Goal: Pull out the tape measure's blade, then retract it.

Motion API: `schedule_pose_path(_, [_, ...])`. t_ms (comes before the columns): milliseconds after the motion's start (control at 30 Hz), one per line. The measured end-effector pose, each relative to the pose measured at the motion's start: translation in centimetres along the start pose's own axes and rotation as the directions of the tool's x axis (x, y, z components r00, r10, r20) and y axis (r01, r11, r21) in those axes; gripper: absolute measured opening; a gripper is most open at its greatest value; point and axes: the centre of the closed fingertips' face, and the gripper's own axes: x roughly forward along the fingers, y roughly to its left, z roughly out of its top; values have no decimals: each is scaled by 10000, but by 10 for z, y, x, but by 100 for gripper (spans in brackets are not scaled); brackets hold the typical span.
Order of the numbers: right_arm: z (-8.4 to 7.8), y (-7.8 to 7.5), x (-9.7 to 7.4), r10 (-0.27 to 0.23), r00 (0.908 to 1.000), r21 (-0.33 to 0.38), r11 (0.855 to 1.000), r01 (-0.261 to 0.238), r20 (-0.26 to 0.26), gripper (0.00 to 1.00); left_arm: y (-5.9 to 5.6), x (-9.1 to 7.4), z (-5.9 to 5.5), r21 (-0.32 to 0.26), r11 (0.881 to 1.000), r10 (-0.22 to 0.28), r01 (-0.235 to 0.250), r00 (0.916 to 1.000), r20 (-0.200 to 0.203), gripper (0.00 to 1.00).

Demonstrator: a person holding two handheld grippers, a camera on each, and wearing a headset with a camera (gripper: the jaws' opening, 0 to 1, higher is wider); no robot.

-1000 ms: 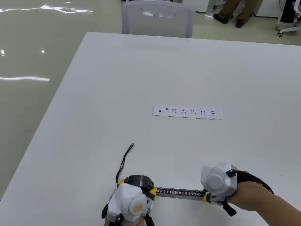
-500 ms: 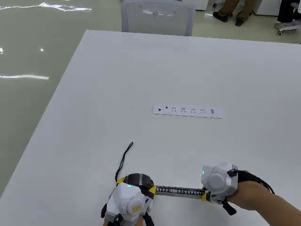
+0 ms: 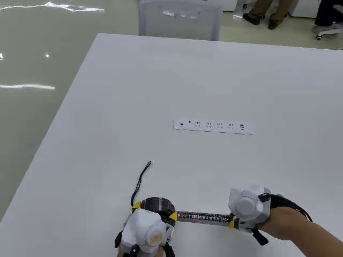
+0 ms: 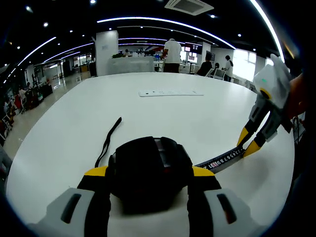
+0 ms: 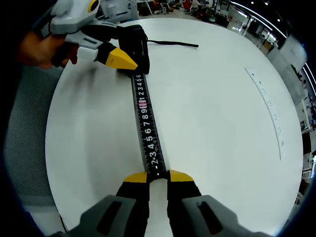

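Black tape measure (image 3: pixel 158 205) is sitting by the near edge of the white tabletop (image 3: pixel 214 80). I am squeezing it between the jaws of my left gripper (image 4: pixel 149 173). My right gripper (image 5: pixel 158 176) is pinching the tip of the blade (image 5: pixel 146 123), jaws nearly closed. The blade is lying flat between both grippers. A thin strap (image 3: pixel 140 179) is lying behind the tape measure, pointing toward the power strip (image 3: pixel 213 126).

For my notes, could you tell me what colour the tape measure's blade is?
Black blade with white numerals, some red; clearest in the right gripper view.
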Motion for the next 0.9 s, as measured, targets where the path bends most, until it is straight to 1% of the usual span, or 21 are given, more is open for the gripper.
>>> schedule_pose_path(67, [1, 0, -1, 26, 10000, -2, 10000, -26, 11, 11, 0, -1, 2, -88, 10000, -47, 47, 10000, -7, 59])
schedule_pose_path(167, [1, 0, -1, 42, 10000, -29, 10000, -42, -54, 12, -2, -3, 4, -429, 9991, -64, 67, 10000, 65, 60])
schedule_pose_path(200, [1, 0, -1, 41, 10000, -41, 10000, -42, -68, 12, -6, -3, 8, -881, 9960, -155, 177, 9996, 254, 63])
schedule_pose_path(233, [0, 0, -1, 41, 10000, -29, 10000, -41, -77, 12, -7, -4, 11, -1051, 9943, -147, 185, 9992, 364, 66])
schedule_pose_path(267, [0, 0, -1, 47, 10000, -9, 10000, -47, -79, 12, -7, -3, 12, -968, 9952, -87, 124, 9992, 389, 69])
schedule_pose_path(300, [0, 0, -1, 46, 10000, -3, 10000, -46, -84, 12, -6, -2, 11, -1064, 9943, -11, 44, 9995, 307, 70])
schedule_pose_path(333, [0, 0, -1, 40, 9999, -3, 10000, -40, -98, 12, -3, -1, 9, -1025, 9946, 161, -136, 9996, 234, 68])
schedule_pose_path(367, [0, 0, -1, 29, 9999, 17, 10000, -29, -127, 12, -5, 1, 12, -976, 9950, -169, 202, 9993, 343, 62])
schedule_pose_path(400, [1, 0, -1, 22, 9999, 19, 10000, -22, -133, 12, 3, -5, 8, -1000, 9948, 201, -190, 9998, 97, 61])
schedule_pose_path(433, [0, 0, -1, 7, 9999, 17, 10000, -7, -149, 12, 1, -7, 8, -878, 9961, 123, -111, 9998, 134, 61])
schedule_pose_path(467, [0, 0, -1, -8, 9999, 24, 10000, 9, -158, 12, 0, -6, 8, -875, 9961, 108, -93, 9998, 160, 60])
schedule_pose_path(533, [0, 1, -1, -47, 9998, 6, 10000, 47, -176, 12, 0, -6, 9, -692, 9975, 141, -125, 9997, 221, 59])
schedule_pose_path(600, [4, 3, 1, -15, 10000, 6, 10000, 15, -68, 12, 1, -6, 10, -555, 9984, 105, -96, 9998, 159, 58])
schedule_pose_path(733, [13, 6, 4, 5, 9997, -536, 9986, -17, -229, 12, 2, -7, 10, -478, 9989, -5, 11, 9999, 122, 57])
schedule_pose_path(867, [12, 5, 1, 117, 9999, -177, 9998, -119, -77, 12, 0, -6, 9, -504, 9987, -46, 50, 10000, 76, 56])
schedule_pose_path(900, [13, 7, 0, 110, 9999, -178, 9998, -111, -70, 12, 0, -6, 9, -511, 9987, -52, 56, 10000, 79, 56])
